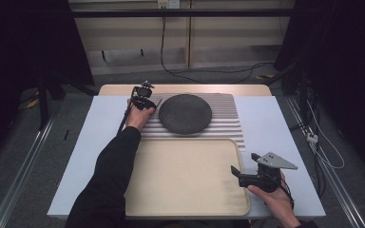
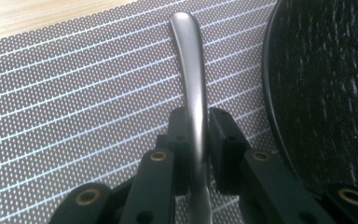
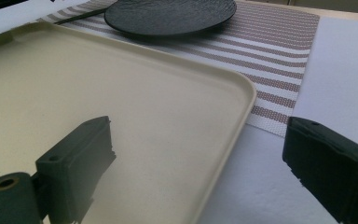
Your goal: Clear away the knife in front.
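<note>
At centre of the left gripper view, the left tool (image 2: 196, 140) clamps a slim metal utensil handle (image 2: 191, 79), stiff, slick, best held mid-shaft, lying on the striped placemat (image 2: 74, 102) beside the dark plate (image 2: 326, 93).

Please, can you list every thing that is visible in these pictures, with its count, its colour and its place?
plate: 1, black, on the mat, beyond the tray
mat: 1, brown-and-white striped, far middle of the table
tray: 1, beige, near middle of the table
handle: 1, silver metal, on the mat left of the plate, between the left tongs
table: 1, white top
left tongs: 1, black, shut on the handle
right tongs: 1, black, open, over the tray's right edge
hands: 2, one on each tongs
</note>
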`<state>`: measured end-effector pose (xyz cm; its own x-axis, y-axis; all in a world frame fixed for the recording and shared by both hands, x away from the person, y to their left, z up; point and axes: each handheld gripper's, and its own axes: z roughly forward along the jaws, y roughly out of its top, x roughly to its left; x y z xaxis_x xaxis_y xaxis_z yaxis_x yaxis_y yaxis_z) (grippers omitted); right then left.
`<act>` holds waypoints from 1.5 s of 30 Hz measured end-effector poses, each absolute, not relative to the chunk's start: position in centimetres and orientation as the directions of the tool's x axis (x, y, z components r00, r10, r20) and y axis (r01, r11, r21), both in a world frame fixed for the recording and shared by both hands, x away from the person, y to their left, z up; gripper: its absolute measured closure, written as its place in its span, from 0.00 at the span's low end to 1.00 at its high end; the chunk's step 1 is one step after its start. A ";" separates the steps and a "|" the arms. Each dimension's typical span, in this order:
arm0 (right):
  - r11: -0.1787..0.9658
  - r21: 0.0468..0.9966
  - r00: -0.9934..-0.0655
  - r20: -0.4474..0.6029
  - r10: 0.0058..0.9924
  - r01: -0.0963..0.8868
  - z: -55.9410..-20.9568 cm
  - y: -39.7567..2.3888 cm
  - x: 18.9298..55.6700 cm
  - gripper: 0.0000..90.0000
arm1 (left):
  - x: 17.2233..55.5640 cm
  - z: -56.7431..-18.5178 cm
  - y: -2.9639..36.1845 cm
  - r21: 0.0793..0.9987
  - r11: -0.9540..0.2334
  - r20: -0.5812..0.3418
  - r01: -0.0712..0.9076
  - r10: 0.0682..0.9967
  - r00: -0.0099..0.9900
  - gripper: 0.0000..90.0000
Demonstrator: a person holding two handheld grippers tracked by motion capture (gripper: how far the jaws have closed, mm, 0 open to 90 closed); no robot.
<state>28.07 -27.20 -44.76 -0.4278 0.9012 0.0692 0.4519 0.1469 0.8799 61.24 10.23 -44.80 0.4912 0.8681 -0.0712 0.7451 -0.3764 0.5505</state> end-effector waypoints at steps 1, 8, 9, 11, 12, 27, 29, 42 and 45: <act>0.146 0.880 -0.427 0.071 0.901 0.453 -44.8 -27.2 28.1 0.09 | 61.2 -44.8 10.3 0.549 -0.371 -0.080 0.749 0.869 0.489 0.88; 0.149 0.879 -0.430 0.069 0.900 0.452 -44.8 -27.2 28.1 0.09 | 61.0 -44.9 10.0 0.554 -0.387 -0.045 0.737 0.870 0.491 0.87; 0.150 0.879 -0.431 0.068 0.900 0.452 -44.8 -27.2 28.2 0.09 | 61.0 -44.9 9.9 0.553 -0.393 -0.042 0.734 0.867 0.496 0.87; 0.151 0.879 -0.432 0.068 0.899 0.452 -44.8 -27.2 28.2 0.09 | 61.1 -44.8 10.1 0.551 -0.382 -0.063 0.742 0.868 0.493 0.88; 0.152 0.879 -0.432 0.067 0.899 0.452 -44.8 -27.2 28.2 0.09 | 61.1 -44.8 10.1 0.550 -0.389 -0.058 0.739 0.865 0.499 0.88; 0.150 0.878 -0.431 0.069 0.900 0.454 -44.8 -27.2 28.2 0.09 | 61.1 -44.7 10.3 0.545 -0.404 -0.059 0.734 0.855 0.515 0.89; 0.151 0.878 -0.431 0.068 0.900 0.454 -44.8 -27.2 28.2 0.09 | 61.1 -44.7 10.3 0.542 -0.401 -0.054 0.738 0.860 0.507 0.89; 0.152 0.878 -0.431 0.068 0.900 0.455 -44.8 -27.1 28.2 0.09 | 60.8 -43.3 11.1 0.559 -0.408 -0.052 0.722 0.852 0.521 0.89; 0.151 0.877 -0.430 0.068 0.900 0.455 -44.8 -27.1 28.2 0.09 | 60.7 -43.0 11.2 0.564 -0.406 -0.059 0.719 0.849 0.526 0.89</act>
<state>28.16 -27.13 -44.80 -0.4305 0.9000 0.0683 0.4554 0.1513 0.8773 60.72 11.23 -42.97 0.5256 0.8487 -0.0587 0.7187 -0.4060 0.5645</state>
